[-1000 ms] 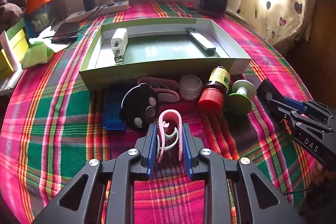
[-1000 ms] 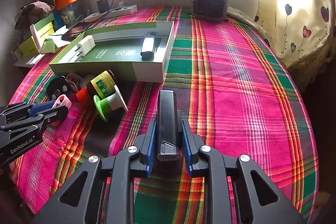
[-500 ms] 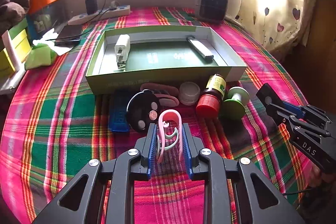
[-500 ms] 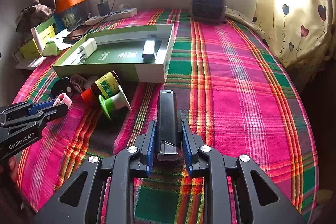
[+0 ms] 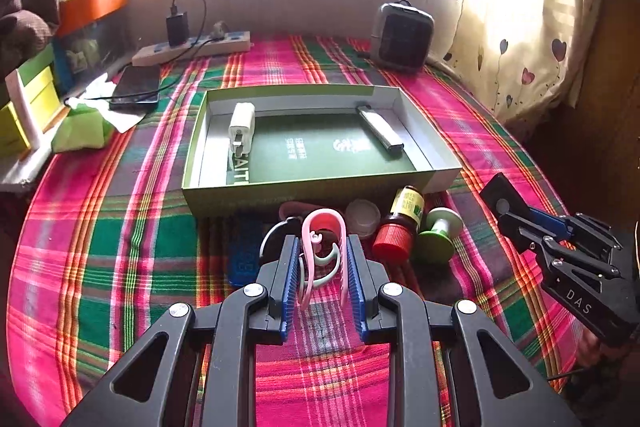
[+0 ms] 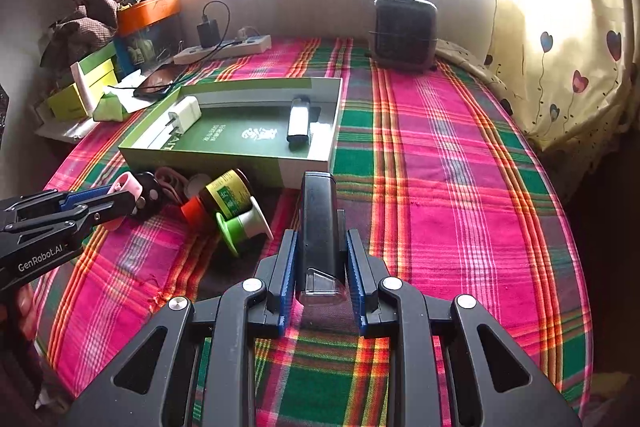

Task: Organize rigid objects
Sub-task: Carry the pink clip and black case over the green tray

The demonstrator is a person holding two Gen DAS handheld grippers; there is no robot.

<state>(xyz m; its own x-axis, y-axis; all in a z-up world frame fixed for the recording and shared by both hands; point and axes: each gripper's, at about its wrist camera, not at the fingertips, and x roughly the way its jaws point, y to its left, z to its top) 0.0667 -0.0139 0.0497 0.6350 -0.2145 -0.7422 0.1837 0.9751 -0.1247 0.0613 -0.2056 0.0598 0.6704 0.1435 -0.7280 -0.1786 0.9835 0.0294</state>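
A: Jaws first. Left gripper (image 5: 323, 269) is clamped on the pink clip (image 5: 322, 247), pads squeezing its two legs, clip clear of the cloth. Right gripper (image 6: 321, 269) is clamped on the black device (image 6: 318, 223), which sticks out forward past the pads.

B: Both loaded then. What's just ahead?

A: On the plaid surface (image 6: 460, 207), right in front of the left jaws: a blue block (image 5: 244, 255), a black round thing (image 5: 276, 235) half hidden, a small clear lid (image 5: 363, 217), a red-capped bottle (image 5: 398, 231) lying on its side, and a green spool (image 5: 438, 235) touching it. All loose, packed against the box's near wall.

B: And the box?

A: Green box (image 5: 308, 189) just beyond, open. Inside, a white charger (image 5: 241, 127) at the left end and a silver lighter (image 5: 380, 129) at the right end. Middle floor is bare.

B: So the step is carrying both into the box?

A: My read, yes. Do it well: lift the clip over the near wall, not through it, and mind the bottle and spool below. Drop the clip mid-box, between charger and lighter. The device is long, so lay it flat along the box rather than end down. One hand at a time; the grippers are near each other.

B: Farther back?

A: Power strip (image 5: 192, 47), small heater (image 5: 402, 37), window. Not involved.
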